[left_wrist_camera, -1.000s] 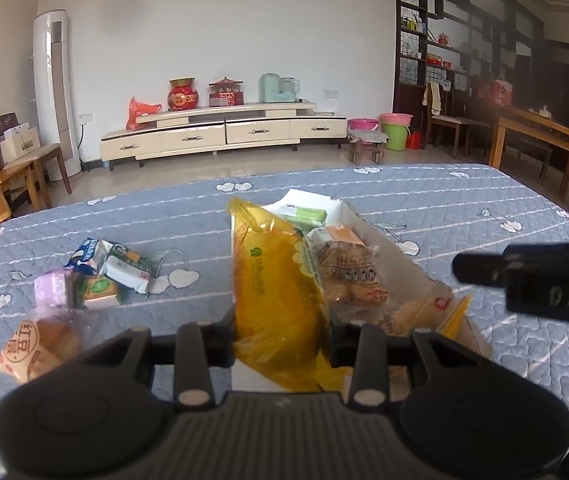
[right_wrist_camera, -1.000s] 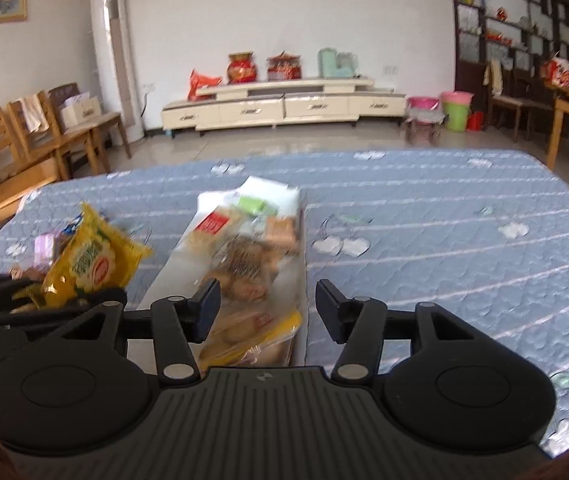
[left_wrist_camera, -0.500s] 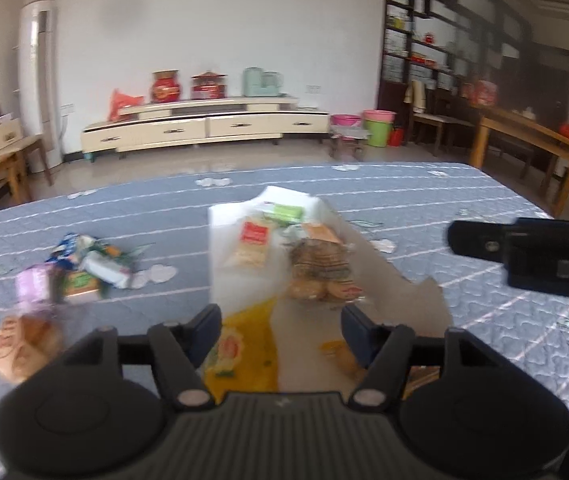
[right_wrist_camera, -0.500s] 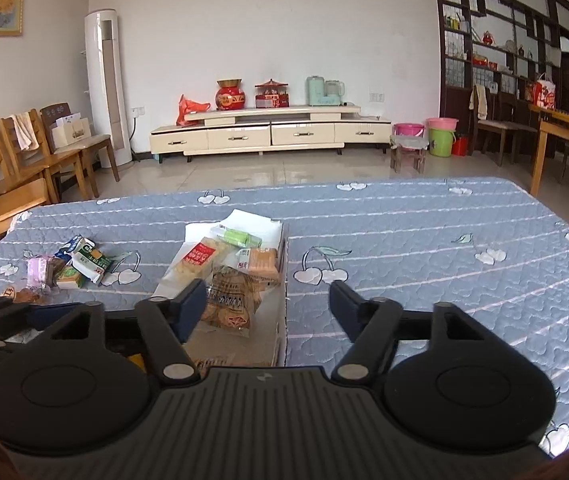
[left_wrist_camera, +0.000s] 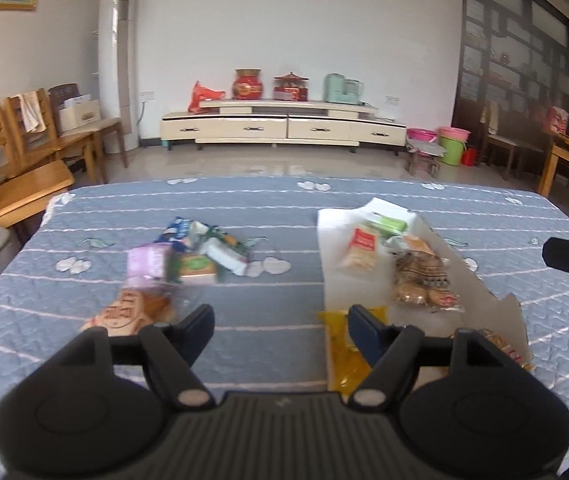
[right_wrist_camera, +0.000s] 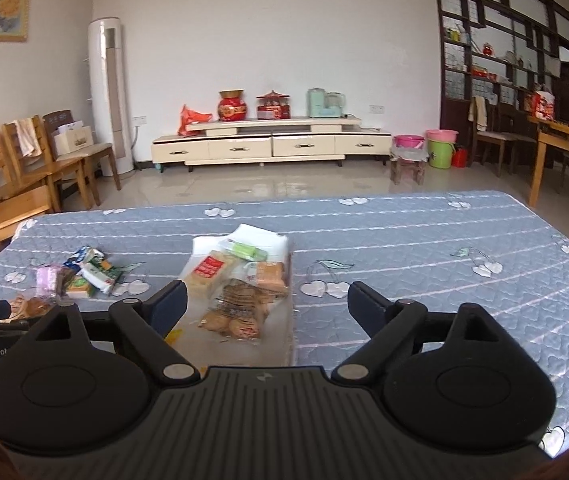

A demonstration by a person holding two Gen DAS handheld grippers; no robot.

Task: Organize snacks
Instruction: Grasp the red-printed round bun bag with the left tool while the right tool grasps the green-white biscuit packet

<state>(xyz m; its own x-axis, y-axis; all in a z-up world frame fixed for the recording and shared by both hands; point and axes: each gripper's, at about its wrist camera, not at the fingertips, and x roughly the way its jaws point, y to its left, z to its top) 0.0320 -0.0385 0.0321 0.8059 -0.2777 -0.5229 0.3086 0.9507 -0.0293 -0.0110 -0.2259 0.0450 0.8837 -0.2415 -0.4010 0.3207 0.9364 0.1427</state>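
Both grippers empty, jaws just opened: left gripper (left_wrist_camera: 280, 330) beside yellow snack bag (left_wrist_camera: 342, 354), right gripper (right_wrist_camera: 267, 302) above white tray (right_wrist_camera: 280, 336).

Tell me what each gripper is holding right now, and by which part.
Nothing is held. The left gripper has just opened with nothing between its jaws; the crinkly yellow snack bag lies on the white paper bag. The right gripper has just opened wide, gripping nothing.

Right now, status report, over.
Left gripper and right gripper just opened, empty. Yellow snack bag dropped in white box. Loose snacks remain left.
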